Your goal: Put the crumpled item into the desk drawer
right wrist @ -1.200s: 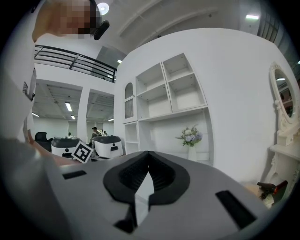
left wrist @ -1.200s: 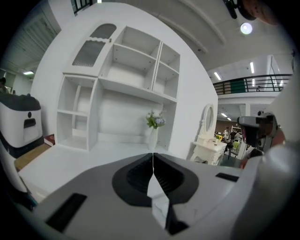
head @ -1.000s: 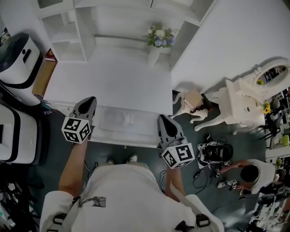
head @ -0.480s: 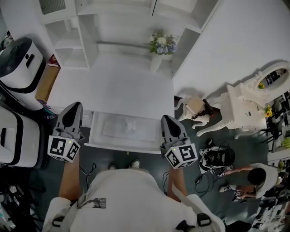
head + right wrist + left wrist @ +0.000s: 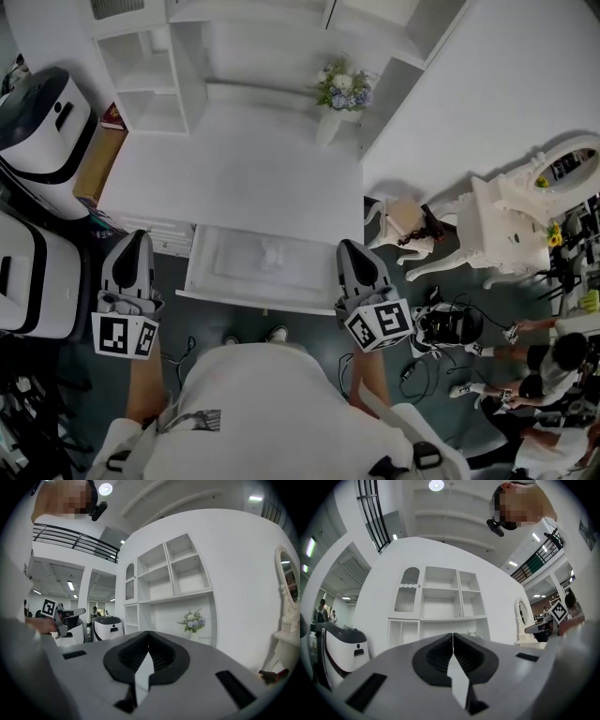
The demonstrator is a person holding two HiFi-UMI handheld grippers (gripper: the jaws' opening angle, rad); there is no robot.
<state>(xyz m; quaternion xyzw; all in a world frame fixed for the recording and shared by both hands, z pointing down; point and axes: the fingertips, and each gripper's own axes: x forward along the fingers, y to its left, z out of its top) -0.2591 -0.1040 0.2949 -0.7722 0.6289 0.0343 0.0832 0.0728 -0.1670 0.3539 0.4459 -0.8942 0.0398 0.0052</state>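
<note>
The crumpled item lies in the open drawer, flanked by the left hand-held gripper and right hand-held gripper, both closed and empty.

The head view looks steeply down from above the person onto the flat white counter. Both gripper views look level from nearby at the white open shelf unit, which also runs along the head view's top edge.

White desk, white drawer, white crumpled item, blue-white flowers
</note>
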